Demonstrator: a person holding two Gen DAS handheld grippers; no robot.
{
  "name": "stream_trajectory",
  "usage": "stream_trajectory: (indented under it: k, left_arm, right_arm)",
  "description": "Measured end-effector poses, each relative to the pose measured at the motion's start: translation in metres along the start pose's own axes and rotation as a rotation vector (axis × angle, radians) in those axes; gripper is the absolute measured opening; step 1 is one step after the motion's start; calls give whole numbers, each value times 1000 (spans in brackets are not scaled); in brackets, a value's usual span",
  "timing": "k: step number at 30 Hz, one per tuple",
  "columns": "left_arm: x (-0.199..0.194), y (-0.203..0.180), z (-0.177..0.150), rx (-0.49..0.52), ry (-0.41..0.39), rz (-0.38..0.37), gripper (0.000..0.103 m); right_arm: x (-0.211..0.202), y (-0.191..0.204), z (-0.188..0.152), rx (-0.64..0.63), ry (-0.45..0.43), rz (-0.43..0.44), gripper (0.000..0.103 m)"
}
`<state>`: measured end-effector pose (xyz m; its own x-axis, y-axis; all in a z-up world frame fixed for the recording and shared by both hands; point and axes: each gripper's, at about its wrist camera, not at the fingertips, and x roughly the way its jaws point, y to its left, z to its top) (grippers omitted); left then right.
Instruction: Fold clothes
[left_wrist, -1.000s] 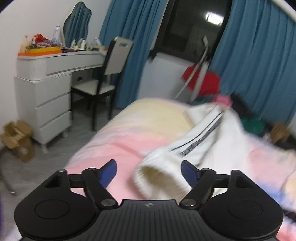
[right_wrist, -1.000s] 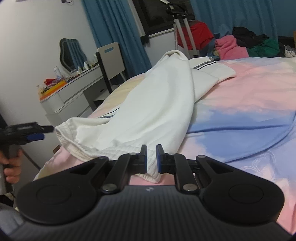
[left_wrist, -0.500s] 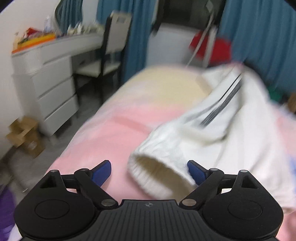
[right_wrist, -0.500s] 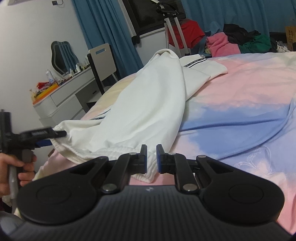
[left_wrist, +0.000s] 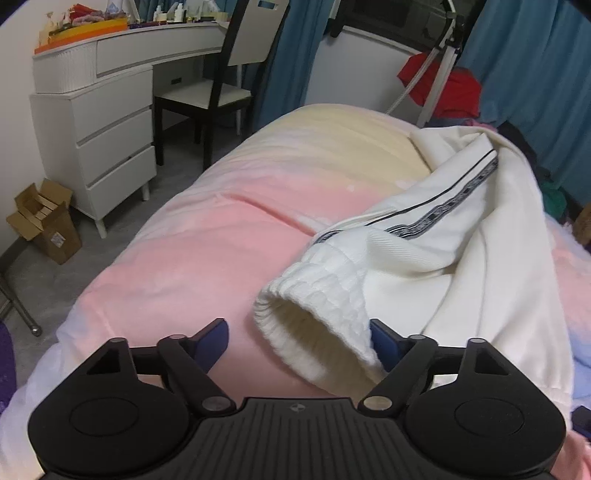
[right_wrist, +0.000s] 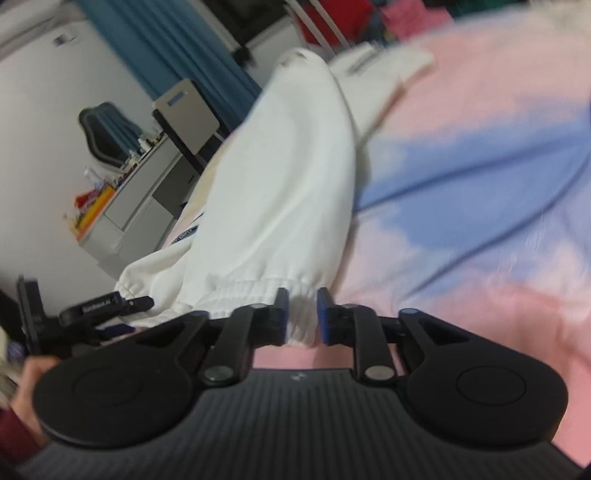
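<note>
A white garment (left_wrist: 461, 266) with a black-and-white side stripe lies along the pink and blue bedcover (left_wrist: 177, 266). Its ribbed cuff (left_wrist: 317, 295) gapes toward me between the jaws of my left gripper (left_wrist: 299, 339). Those jaws stand wide and are closing; the right pad (left_wrist: 384, 345) touches the cuff's edge, the left pad is clear of it. In the right wrist view the garment's elastic hem (right_wrist: 255, 291) sits between the jaws of my right gripper (right_wrist: 301, 315), which are opening and no longer pinch it. The left gripper (right_wrist: 107, 306) shows there too, at the cuff.
A white dresser (left_wrist: 110, 122) and a chair (left_wrist: 229, 74) stand left of the bed, with an open cardboard box (left_wrist: 44, 221) on the floor. Blue curtains (left_wrist: 535, 74) and a red cloth on a stand (left_wrist: 443, 85) are behind. A person's hand (right_wrist: 33, 369) holds the left gripper.
The left gripper dipped toward the bed and now has the cuff between its jaws. The right gripper rolled, sank a little, and its jaws parted from the hem they were shut on.
</note>
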<state>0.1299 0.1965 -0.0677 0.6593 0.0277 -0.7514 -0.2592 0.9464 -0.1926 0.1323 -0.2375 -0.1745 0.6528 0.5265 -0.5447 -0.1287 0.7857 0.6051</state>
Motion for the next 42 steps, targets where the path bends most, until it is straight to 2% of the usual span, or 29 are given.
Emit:
stream_trajectory:
  k: [3, 4, 9, 11, 16, 20, 24, 29, 32, 35, 37, 39, 41, 42]
  left_arm:
    - [-4, -2, 0, -7, -7, -27, 76]
    - [-5, -3, 0, -9, -10, -37, 75]
    - [-12, 1, 1, -42, -22, -92, 65]
    - [-12, 2, 2, -59, -23, -108, 64]
    - [-8, 7, 0, -88, -2, -131, 64]
    - [2, 7, -5, -111, 41, -156, 63]
    - [2, 6, -4, -117, -14, -163, 65]
    - [0, 9, -2, -193, -42, -212, 74]
    - [-6, 11, -1, -215, -70, -218, 77]
    - [-8, 15, 0, -247, -98, -229, 80]
    - [-3, 17, 0, -267, -90, -223, 80]
    - [6, 19, -1, -287, -75, -215, 75]
    - [17, 19, -1, -320, -70, -191, 56]
    - [20, 18, -1, -323, -75, -170, 52]
  right_arm:
    - [7, -11, 1, 79, 20, 27, 57]
    - [8, -13, 1, 102, 29, 45, 61]
    - [16, -21, -3, 187, 79, 151, 61]
    - [19, -23, -5, 211, 100, 193, 61]
    - [15, -32, -5, 304, 78, 296, 61]
    - [20, -37, -4, 317, 76, 260, 61]
    - [31, -38, -7, 300, 97, 199, 60]
    - [45, -41, -5, 350, 63, 242, 61]
    - [53, -46, -4, 379, 48, 243, 55]
    - [53, -37, -2, 317, 39, 213, 47]
    - [47, -28, 0, 268, 15, 211, 37]
    - [39, -19, 3, 228, -11, 222, 33]
    - [34, -13, 5, 192, -27, 221, 28]
    - [35, -14, 4, 188, -22, 212, 26]
